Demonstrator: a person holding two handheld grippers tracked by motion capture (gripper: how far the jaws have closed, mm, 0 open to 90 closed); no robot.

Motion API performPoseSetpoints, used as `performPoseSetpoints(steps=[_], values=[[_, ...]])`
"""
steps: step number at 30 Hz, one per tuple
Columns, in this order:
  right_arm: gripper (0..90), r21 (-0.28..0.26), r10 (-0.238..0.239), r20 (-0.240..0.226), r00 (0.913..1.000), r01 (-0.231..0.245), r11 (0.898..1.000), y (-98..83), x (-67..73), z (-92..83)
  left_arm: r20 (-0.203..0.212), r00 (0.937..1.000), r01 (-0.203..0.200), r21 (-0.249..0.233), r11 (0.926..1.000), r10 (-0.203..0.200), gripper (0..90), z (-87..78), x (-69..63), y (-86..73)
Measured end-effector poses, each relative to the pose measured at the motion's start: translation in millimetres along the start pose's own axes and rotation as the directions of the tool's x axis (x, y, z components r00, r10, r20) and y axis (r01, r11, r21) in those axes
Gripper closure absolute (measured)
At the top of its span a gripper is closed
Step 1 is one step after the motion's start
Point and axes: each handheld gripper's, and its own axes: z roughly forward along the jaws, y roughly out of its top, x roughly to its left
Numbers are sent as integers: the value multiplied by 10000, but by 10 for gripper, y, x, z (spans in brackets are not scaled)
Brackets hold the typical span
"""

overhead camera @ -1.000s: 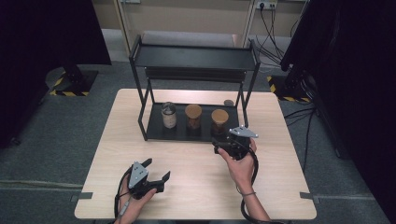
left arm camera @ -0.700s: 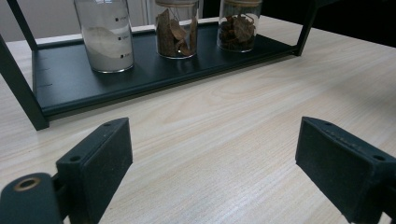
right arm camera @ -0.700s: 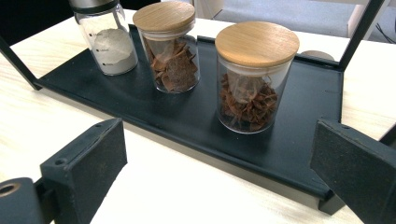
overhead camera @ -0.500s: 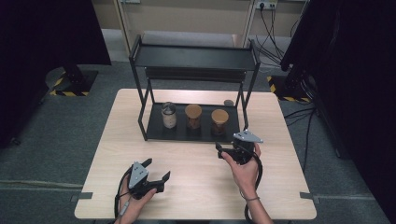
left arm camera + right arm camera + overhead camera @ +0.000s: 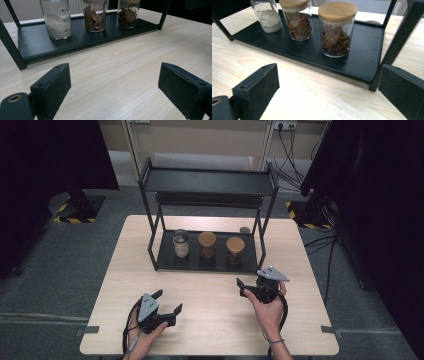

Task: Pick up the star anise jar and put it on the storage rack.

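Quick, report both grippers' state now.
Left gripper: open, holding nothing, above the table.
Right gripper: open, holding nothing, facing the rack.

Black metal rack (image 5: 207, 182): two-tier, upright at the far middle of the wooden counter (image 5: 210, 320); top shelf bare, bottom tray (image 5: 299, 53) flat on the counter.

Three clear glass jars, upright in a row on the bottom tray, near but apart:
- Left jar (image 5: 180, 243): printed markings, part-filled with white powder.
- Middle jar (image 5: 206, 244): round wooden lid, brown bark-like pieces inside.
- Right jar (image 5: 235, 250): round wooden lid, reddish-brown dried pieces inside.

Small dark round object (image 5: 244, 230): on the counter behind the rack's right rear leg; kind unclear.
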Motion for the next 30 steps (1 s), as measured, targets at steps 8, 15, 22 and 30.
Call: performPoseSetpoints(steps=[8,15,22,30], values=[[35,42,112,120,9999,-113,9999,-128,-70,-82,-19,10000,-3,-3,10000,3,106,0,-1,0],[35,103,160,275,9995,-163,9998,-211,-134,-145,-24,10000,-4,0,10000,4,106,0,-1,0],[35,152,183,372,9991,-188,9997,-287,-182,-199,-30,10000,1,2,10000,-1,106,0,-1,0],[35,158,219,433,9988,-226,9996,-349,-212,-255,-38,10000,9,-12,10000,-9,106,-1,-2,-1]])
